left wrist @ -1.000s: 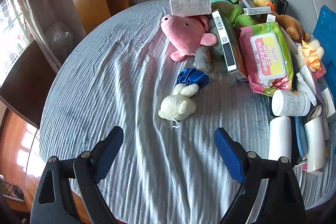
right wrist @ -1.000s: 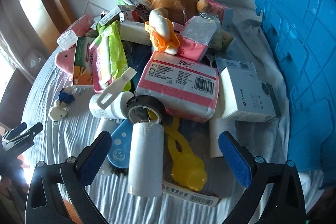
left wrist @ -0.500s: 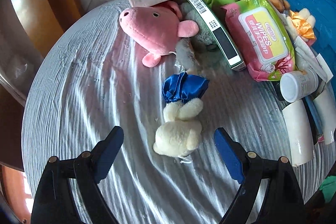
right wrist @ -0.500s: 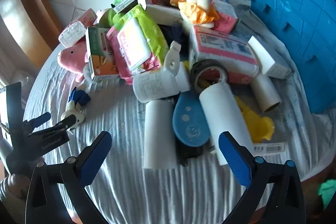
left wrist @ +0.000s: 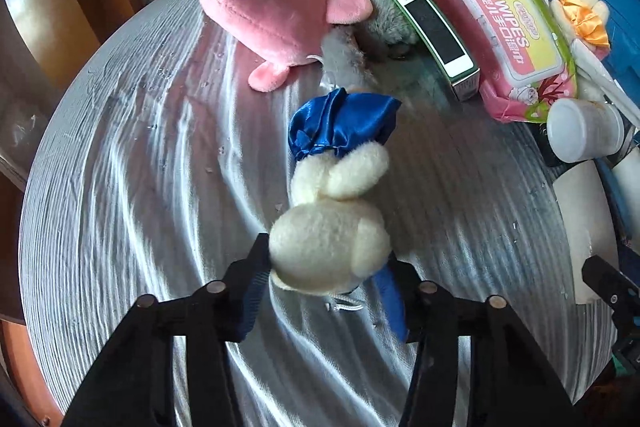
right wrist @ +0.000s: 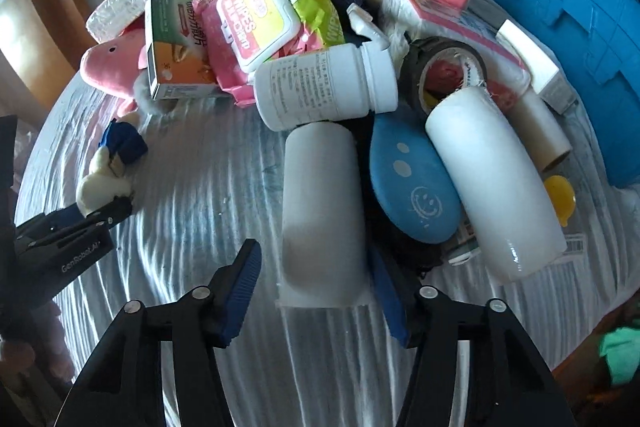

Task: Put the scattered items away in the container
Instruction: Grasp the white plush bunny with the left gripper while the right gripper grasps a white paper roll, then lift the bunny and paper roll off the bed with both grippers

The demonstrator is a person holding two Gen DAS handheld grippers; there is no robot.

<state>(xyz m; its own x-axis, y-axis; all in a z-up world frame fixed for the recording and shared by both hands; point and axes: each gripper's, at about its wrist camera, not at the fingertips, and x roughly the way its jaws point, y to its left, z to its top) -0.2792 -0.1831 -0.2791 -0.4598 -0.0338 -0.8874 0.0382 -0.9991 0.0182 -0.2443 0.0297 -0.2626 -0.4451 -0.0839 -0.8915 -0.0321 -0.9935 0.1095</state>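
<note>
A small cream plush bunny [left wrist: 330, 247] with a blue satin skirt lies on the grey cloth. My left gripper [left wrist: 324, 291] has its jaws closed in on the bunny's head from both sides. The bunny also shows in the right wrist view [right wrist: 102, 179], with the left gripper's fingers [right wrist: 108, 213] on it. My right gripper [right wrist: 316, 291] is open around the near end of a white roll [right wrist: 322, 211], with a gap on the left side. The blue container [right wrist: 568, 7] stands at the right.
A pile lies on the cloth: pink plush pig [left wrist: 276, 15], wipes pack [left wrist: 508, 39], green box [left wrist: 416, 7], white bottle [right wrist: 324, 89], tape roll [right wrist: 444, 67], blue oval brush [right wrist: 412, 183], a second white roll [right wrist: 492, 183], yellow toy [right wrist: 560, 195]. The table edge curves at left.
Both grippers moved forward and narrowed. The left one closed onto the bunny's head. The right one came up around the near white roll.
</note>
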